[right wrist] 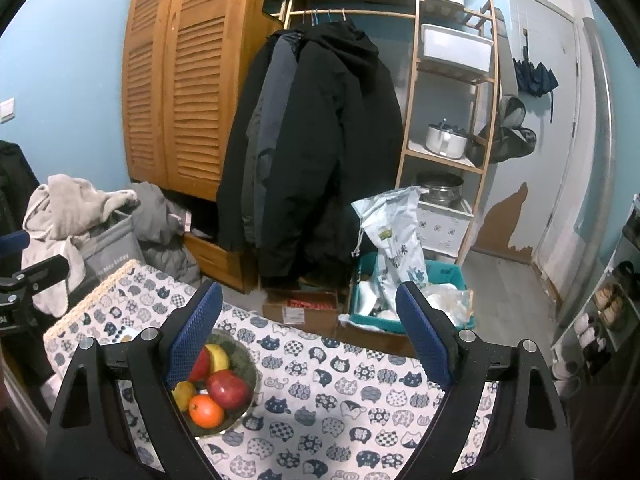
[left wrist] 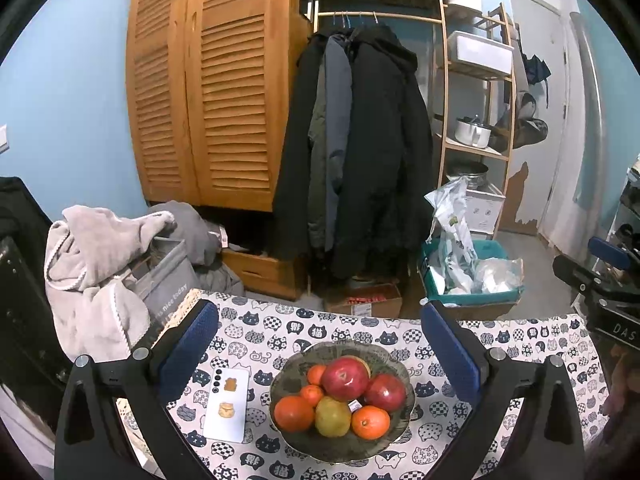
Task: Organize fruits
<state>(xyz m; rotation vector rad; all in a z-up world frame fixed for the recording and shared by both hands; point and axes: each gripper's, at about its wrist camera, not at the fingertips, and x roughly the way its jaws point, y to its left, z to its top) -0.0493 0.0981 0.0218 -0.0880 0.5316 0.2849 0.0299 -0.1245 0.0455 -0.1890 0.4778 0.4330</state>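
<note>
A dark glass bowl [left wrist: 402, 428] sits on the cat-print tablecloth [left wrist: 520, 360] and holds two red apples [left wrist: 345, 377], several oranges [left wrist: 370, 422] and a green-yellow pear [left wrist: 333, 417]. My left gripper [left wrist: 320, 356] is open and empty, raised above the bowl, with the bowl between its blue pads. In the right wrist view the bowl [right wrist: 249, 364] lies low left, partly behind the left finger, with an apple [right wrist: 228, 389] and an orange [right wrist: 206, 411] showing. My right gripper [right wrist: 310, 340] is open and empty, to the right of the bowl over bare cloth.
A white phone [left wrist: 226, 404] lies on the cloth left of the bowl. Beyond the table stand a wooden louvred wardrobe [left wrist: 208, 92], hanging dark coats [left wrist: 360, 152], a shelf rack [left wrist: 476, 112], a teal crate [left wrist: 468, 280] and a laundry basket with clothes [left wrist: 112, 272].
</note>
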